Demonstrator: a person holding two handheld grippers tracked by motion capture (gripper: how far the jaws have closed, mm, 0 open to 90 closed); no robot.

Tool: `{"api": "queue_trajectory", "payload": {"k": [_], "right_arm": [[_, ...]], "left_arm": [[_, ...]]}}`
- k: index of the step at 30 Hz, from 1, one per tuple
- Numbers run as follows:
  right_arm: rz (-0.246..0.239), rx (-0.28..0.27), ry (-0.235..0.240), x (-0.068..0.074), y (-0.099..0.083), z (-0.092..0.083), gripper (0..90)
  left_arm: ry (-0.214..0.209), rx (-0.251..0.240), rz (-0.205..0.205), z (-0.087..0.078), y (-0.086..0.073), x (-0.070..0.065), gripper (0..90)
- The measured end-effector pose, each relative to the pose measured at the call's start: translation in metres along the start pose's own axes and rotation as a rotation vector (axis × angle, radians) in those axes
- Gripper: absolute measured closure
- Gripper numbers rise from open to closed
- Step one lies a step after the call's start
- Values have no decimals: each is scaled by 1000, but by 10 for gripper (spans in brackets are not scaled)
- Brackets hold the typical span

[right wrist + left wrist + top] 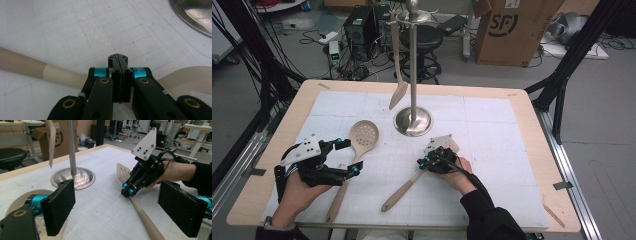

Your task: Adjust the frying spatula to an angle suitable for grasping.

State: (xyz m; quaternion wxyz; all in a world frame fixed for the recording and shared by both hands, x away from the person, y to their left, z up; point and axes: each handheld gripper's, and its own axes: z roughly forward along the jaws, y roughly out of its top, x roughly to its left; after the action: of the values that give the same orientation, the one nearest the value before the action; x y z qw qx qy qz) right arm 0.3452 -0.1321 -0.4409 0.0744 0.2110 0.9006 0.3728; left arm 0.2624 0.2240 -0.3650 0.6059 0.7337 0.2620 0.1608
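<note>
The left gripper sits on the mat at the near left, its jaws spread either side of the skimmer handle; the skimmer's bowl lies beyond it and the handle runs back toward the table's near edge. To its right, near the middle, the right gripper rests above a turner, jaws pressed together over the neck. The turner's blade lies beyond that gripper, and its handle runs toward the near left, between the two grippers. Behind both grippers stands the rack, its base on the mat. A spatula hangs from the rack's top, left of the pole.
</note>
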Motion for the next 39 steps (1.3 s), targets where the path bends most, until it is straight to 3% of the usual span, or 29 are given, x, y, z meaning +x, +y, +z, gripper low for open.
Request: {"api": "queue_trajectory", "payload": {"k": [6, 18, 25, 30, 39], "right_arm": [[-4, 4, -1, -2, -7, -8, 900], [32, 0, -20, -7, -31, -32, 900], [49, 8, -54, -11, -48, -48, 900], [99, -12, -47, -13, -61, -58, 900], [102, 0, -62, -13, -60, -60, 900]], "left_arm": [[0, 5, -2, 1, -1, 0, 151], [-2, 3, -4, 1, -1, 0, 151], [-5, 9, -2, 3, -1, 0, 151], [-7, 14, -3, 7, -1, -1, 151], [-19, 28, 2, 15, 0, -2, 151]]}}
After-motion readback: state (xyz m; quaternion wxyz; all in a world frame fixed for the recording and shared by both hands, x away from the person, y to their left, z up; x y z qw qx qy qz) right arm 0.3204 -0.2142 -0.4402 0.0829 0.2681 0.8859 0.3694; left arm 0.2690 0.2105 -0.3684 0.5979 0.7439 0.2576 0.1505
